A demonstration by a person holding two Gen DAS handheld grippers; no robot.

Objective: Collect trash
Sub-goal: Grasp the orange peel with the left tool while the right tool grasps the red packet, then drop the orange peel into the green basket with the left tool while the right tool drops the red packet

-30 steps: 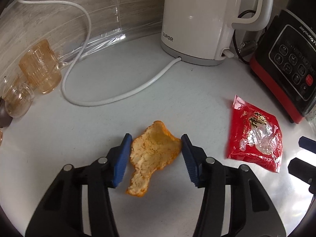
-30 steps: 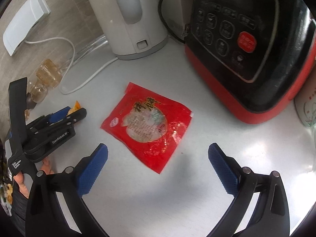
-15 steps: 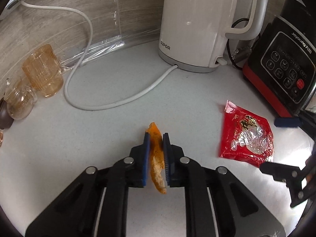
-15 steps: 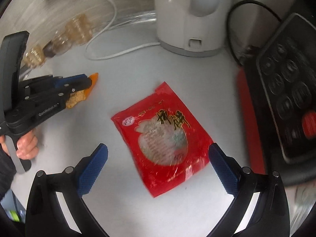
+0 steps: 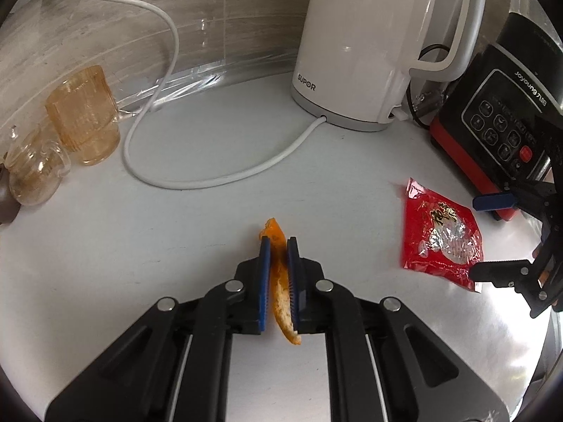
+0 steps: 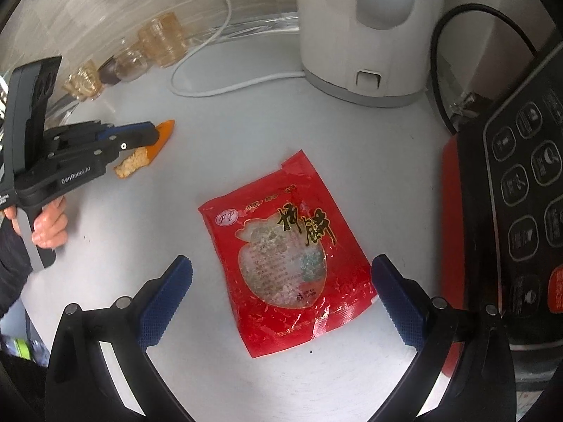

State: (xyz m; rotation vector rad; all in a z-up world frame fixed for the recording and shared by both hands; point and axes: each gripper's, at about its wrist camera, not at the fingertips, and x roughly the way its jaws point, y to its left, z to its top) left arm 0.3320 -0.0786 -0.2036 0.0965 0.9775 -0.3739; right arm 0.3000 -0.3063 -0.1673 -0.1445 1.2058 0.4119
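Note:
An orange peel (image 5: 283,309) stands on edge between the blue pads of my left gripper (image 5: 278,244), whose jaws are still closing and press on it from both sides. From the right wrist view the peel (image 6: 163,133) sticks out past the left gripper (image 6: 153,133), low over the white counter (image 5: 176,246). A red snack packet (image 6: 288,232) lies flat on the counter. My right gripper (image 6: 281,263) hangs open above it, one finger on each side, not touching. The packet (image 5: 440,239) and the right gripper (image 5: 491,235) also show at the right edge.
A white kettle (image 5: 369,45) stands at the back, its cord (image 5: 211,183) looping over the counter. A black and red appliance (image 5: 499,130) sits close right of the packet. Amber glasses (image 5: 84,119) stand at the far left. A hand (image 6: 49,225) holds the left gripper.
The left jaws closed on the flat peel and turned it up on edge. The right gripper rolled and shifted, so the packet now lies between its open fingers.

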